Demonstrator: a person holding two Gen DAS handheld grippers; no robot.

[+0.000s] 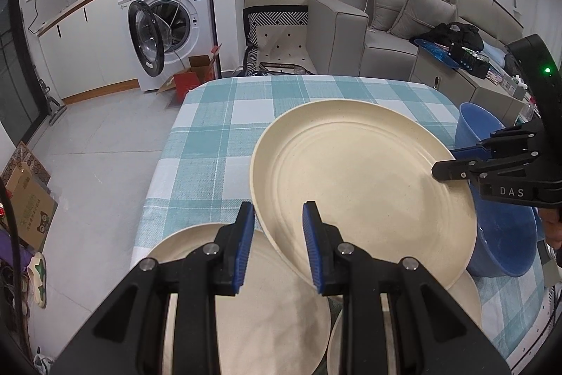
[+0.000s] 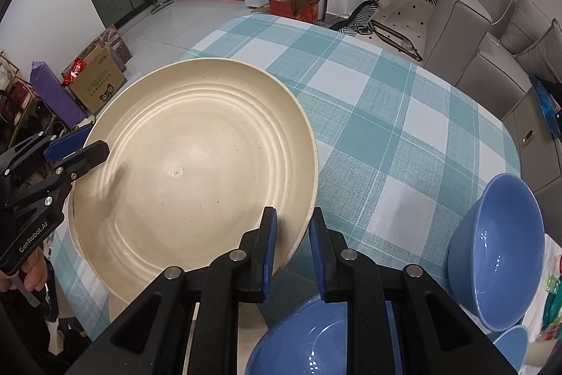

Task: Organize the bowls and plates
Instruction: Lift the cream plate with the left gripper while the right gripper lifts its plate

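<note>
A large cream plate (image 1: pixel 358 178) (image 2: pixel 189 171) hangs tilted above the checked table, held from two sides. My left gripper (image 1: pixel 279 241) is shut on its near-left rim, one blue pad above and one below; it also shows in the right wrist view (image 2: pixel 95 139). My right gripper (image 2: pixel 291 241) is shut on the opposite rim and appears at the right of the left wrist view (image 1: pixel 446 160). Beneath the plate lie two more cream plates (image 1: pixel 267 322) (image 1: pixel 467 297). Blue bowls (image 2: pixel 498 262) (image 2: pixel 309 340) sit at the table's right end.
The table (image 2: pixel 404 101) wears a teal and white checked cloth. A third blue bowl (image 2: pixel 509 347) peeks in at the lower right. A grey sofa (image 1: pixel 368 34), a washing machine (image 1: pixel 168 16) with its door open and cardboard boxes (image 2: pixel 98 83) stand around the table.
</note>
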